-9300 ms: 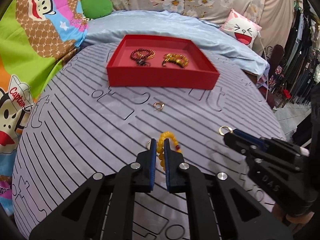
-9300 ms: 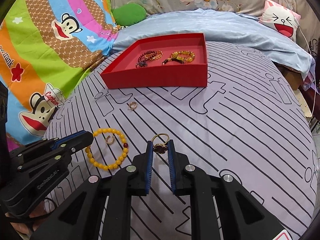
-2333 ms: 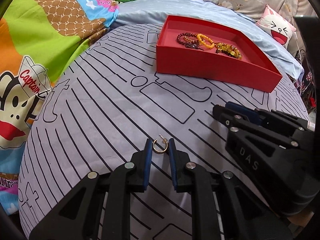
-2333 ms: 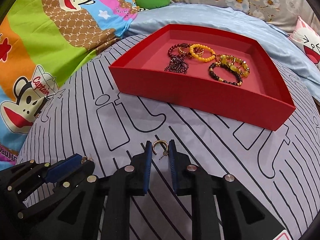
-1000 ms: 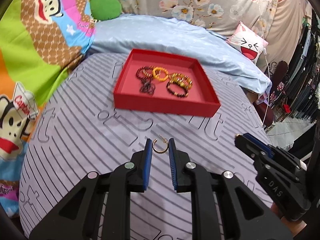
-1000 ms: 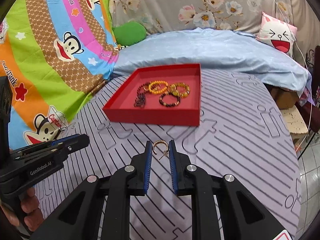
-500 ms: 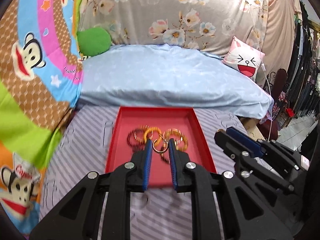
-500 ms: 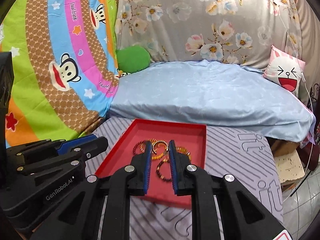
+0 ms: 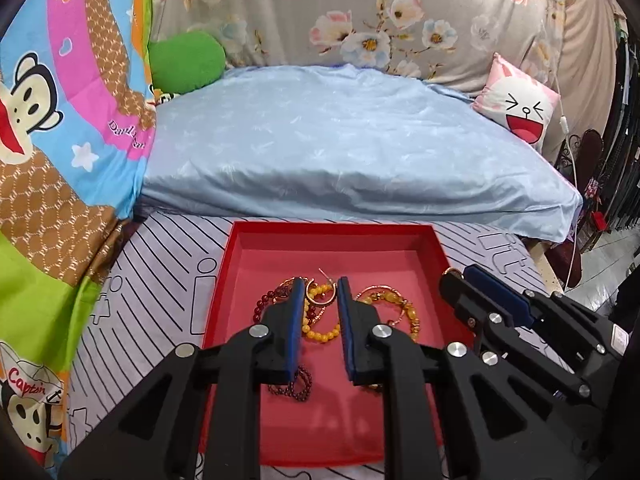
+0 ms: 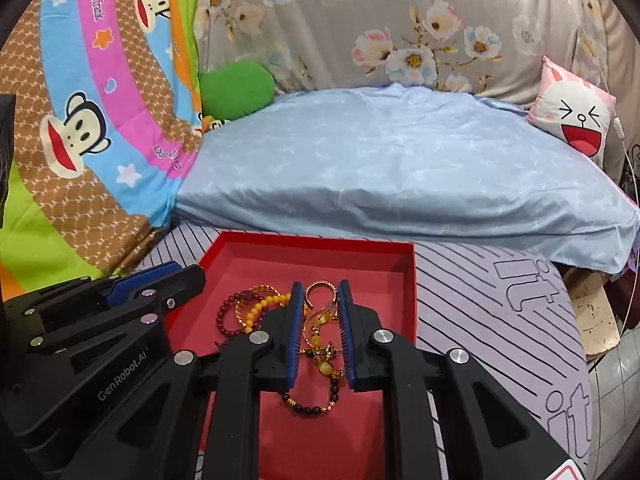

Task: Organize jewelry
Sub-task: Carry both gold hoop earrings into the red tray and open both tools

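above the red tray (image 9: 224, 280) of beaded bracelets (image 9: 320, 332), the left gripper (image 9: 319, 286) pinches a gold hoop earring (image 9: 322, 296) and the right gripper (image 10: 319, 290) pinches another gold hoop (image 10: 320, 289).

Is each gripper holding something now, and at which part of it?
Yes. The left gripper pinches a gold hoop earring across its ring; the right gripper pinches another gold earring likewise.

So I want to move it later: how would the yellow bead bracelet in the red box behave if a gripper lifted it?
The yellow bead bracelet looks like round beads on a string, so it would probably droop rather than hold its ring shape. It lies tangled among the dark red bead strand in the red box, so it may drag that along. The glossy beads could slip between the pads.
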Available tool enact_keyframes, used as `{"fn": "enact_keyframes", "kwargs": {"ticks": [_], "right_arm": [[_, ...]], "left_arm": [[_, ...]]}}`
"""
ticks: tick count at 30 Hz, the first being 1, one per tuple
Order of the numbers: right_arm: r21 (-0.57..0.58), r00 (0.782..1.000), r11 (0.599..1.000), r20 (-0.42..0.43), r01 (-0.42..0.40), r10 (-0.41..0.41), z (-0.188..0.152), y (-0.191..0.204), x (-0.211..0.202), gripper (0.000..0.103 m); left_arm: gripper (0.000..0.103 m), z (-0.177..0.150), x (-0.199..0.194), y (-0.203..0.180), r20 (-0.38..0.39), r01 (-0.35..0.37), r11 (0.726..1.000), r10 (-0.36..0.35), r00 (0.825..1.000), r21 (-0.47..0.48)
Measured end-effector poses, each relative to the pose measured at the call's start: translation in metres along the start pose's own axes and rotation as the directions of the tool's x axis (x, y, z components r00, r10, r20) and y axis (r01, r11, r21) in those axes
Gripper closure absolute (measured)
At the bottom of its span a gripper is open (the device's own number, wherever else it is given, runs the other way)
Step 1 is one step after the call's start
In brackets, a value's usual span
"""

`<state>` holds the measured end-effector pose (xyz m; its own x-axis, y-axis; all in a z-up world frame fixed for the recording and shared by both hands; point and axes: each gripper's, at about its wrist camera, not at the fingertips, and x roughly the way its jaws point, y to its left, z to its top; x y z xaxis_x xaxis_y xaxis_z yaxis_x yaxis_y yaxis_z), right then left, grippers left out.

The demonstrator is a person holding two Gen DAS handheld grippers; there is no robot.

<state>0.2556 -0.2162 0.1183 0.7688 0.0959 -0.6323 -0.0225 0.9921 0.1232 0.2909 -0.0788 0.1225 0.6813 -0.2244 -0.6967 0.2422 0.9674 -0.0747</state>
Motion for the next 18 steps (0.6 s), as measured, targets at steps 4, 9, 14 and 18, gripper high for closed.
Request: {"fn": "enact_keyframes", "kwargs": {"ticks": [4,9,14,18], "right_arm": [[0.002,0.999,1.0,-0.031,0.007,-0.007,-0.003,-0.002,0.022,0.087],[-0.006,0.998,1.0,-0.058,0.012,-0.012,-0.007,-0.004,0.041,0.087],[-0.009,0.996,1.0,-0.083,0.016,-0.017,-0.011,-0.005,0.056,0.087],[-0.012,0.995,1.0,-0.098,0.014,-0.015,-0.013,-0.005,0.062,0.086]], "left_arm": [[0.087,-0.001,0.023,0.004,-0.024,-0.008,1.0,0.008,1.0,-0.003],[0.087,-0.005,0.041,0.005,-0.04,-0.02,1.0,0.02,0.999,0.002],[0.087,-0.006,0.057,0.009,-0.062,-0.024,1.0,0.023,0.998,-0.008],[0.086,-0.009,0.065,0.011,-0.068,-0.022,1.0,0.022,0.997,-0.012]]}}
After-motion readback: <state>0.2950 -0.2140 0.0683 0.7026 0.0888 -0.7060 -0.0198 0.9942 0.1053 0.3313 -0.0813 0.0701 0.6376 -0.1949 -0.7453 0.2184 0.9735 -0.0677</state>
